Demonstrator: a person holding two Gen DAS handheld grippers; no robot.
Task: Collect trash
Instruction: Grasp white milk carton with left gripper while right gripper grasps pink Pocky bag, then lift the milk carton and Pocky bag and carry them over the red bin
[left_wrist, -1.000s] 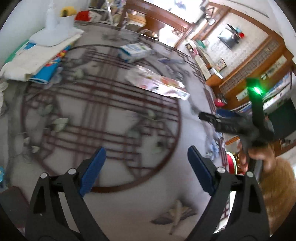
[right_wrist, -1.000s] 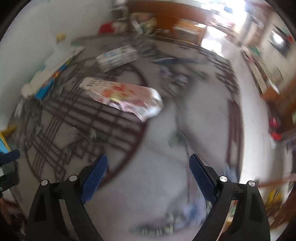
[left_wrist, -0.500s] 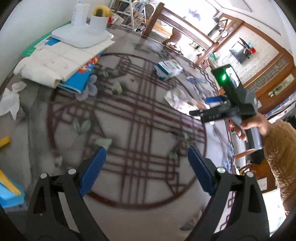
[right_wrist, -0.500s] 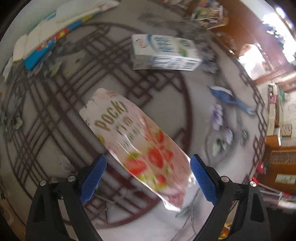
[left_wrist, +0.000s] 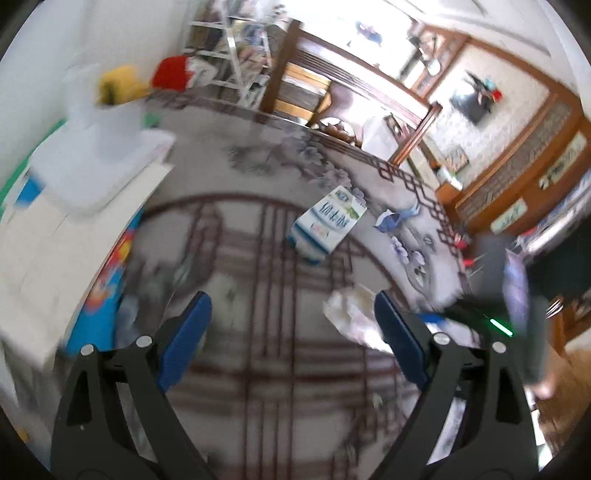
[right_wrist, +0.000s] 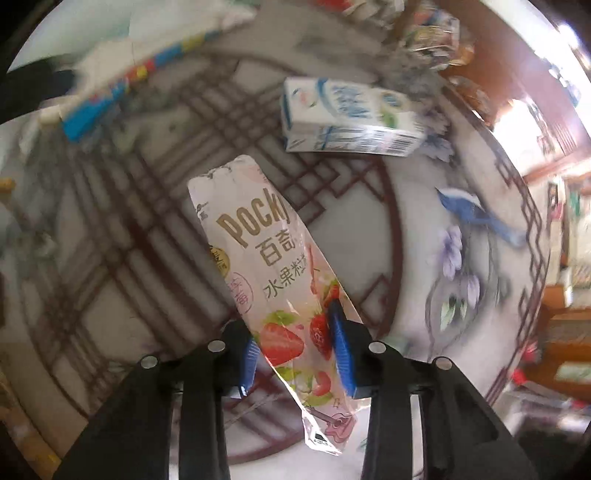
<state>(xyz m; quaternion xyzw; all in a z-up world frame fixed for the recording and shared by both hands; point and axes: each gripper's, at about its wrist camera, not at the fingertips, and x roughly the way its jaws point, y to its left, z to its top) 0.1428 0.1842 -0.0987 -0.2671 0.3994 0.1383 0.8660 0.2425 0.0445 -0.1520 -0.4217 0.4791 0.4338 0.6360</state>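
Two grippers noted. Left gripper (left_wrist: 291, 325) is held wide apart, nothing between its pads, above the patterned table (left_wrist: 266, 406); the milk carton (left_wrist: 327, 225) lies beyond, untouched. Right gripper (right_wrist: 295, 354) – jaws closing on the Pocky wrapper (right_wrist: 266, 266), pinched near its strawberry end, the rest on the table. Risk judged: thin slick foil could slide out – the hold sits close to one end.

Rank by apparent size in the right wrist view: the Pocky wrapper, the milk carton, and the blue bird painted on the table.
1. Pocky wrapper: it looks largest, but it lies nearest to the camera, so its true size against the carton is unsure.
2. Milk carton.
3. Blue bird: clearly the smallest.
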